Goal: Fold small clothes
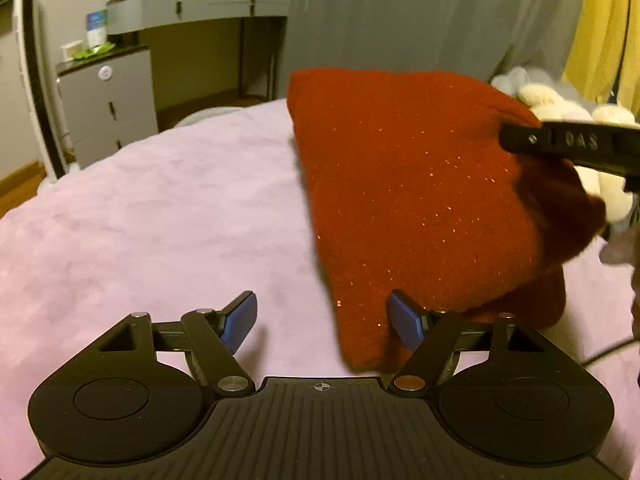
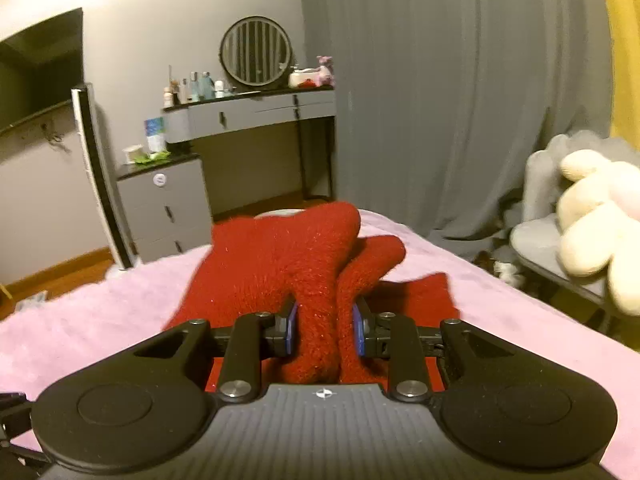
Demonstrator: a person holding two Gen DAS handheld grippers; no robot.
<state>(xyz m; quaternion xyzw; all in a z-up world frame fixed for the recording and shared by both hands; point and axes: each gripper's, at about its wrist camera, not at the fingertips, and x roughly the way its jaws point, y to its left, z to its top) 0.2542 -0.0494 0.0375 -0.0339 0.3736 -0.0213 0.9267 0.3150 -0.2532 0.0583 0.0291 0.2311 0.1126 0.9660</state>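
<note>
A small red knit garment (image 1: pixel 416 200) with glitter threads hangs lifted above the pink blanket (image 1: pixel 160 220). My left gripper (image 1: pixel 324 320) is open, its blue pads (image 1: pixel 240 322) apart, with the garment's lower edge dangling between them. My right gripper (image 2: pixel 325 330) is shut on a bunched fold of the red garment (image 2: pixel 280 256), which drapes forward over the pink blanket (image 2: pixel 80 320). The right gripper's black finger (image 1: pixel 568 142) shows at the garment's upper right in the left wrist view.
A grey dressing table (image 2: pixel 256 112) with a round mirror (image 2: pixel 256 52) and a drawer unit (image 2: pixel 168 208) stand beyond the bed. A grey curtain (image 2: pixel 440 100) hangs behind. A cream plush toy (image 2: pixel 592 232) lies on a grey chair at right.
</note>
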